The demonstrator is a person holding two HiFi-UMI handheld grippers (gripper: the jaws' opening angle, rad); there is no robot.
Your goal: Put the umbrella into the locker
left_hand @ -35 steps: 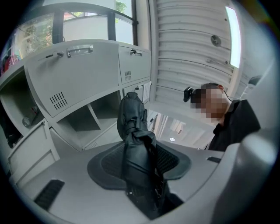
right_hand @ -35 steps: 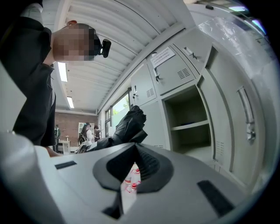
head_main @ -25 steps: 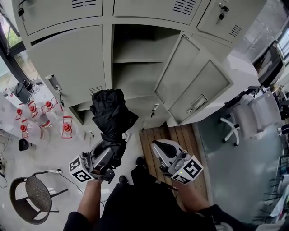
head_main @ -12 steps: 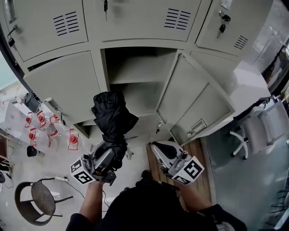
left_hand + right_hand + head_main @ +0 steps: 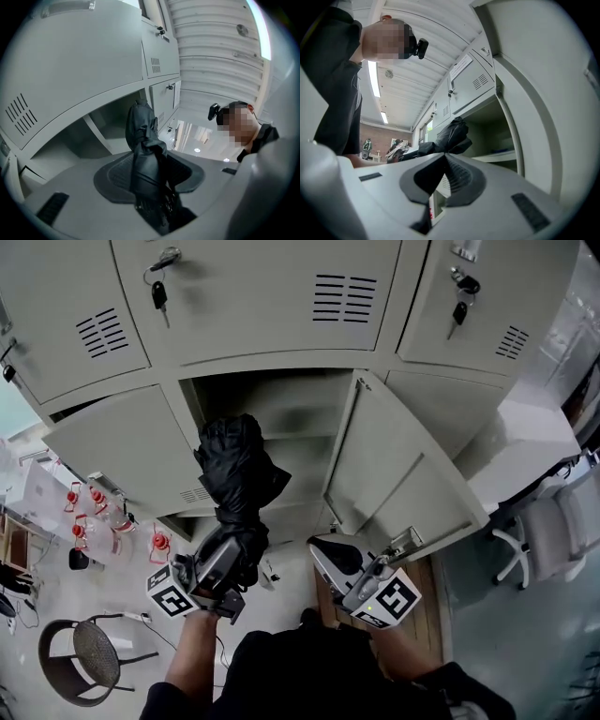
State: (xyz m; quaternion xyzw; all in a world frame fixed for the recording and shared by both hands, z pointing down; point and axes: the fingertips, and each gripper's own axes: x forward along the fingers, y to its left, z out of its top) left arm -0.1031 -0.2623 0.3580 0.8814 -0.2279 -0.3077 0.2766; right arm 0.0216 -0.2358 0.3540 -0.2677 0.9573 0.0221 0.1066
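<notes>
The carry to the locker [image 5: 246,296] is in hand, and the placing has not begun. The left gripper [image 5: 232,549] is clamped on the lower end of the folded black umbrella [image 5: 234,474], which stands up and forward out of its jaws, with the pads pressing the bundled cloth from both sides. The umbrella's top end rises in front of the open compartment [image 5: 286,404], toward its left edge. From the right gripper view it looks to be short of the front edge, not yet inside. The door [image 5: 394,484] hangs wide open to the right, well clear of the umbrella. The right gripper [image 5: 443,157] holds nothing, its pads meeting at the tips, and sits low beside the door's bottom edge. I judge that the next move calls for pushing the umbrella forward through the opening, choosing the space above or below the shelf [image 5: 292,435], tipping it flatter so it fits, and setting it down before the left jaws let go. The loose cloth could catch on the shelf's front edge.
</notes>
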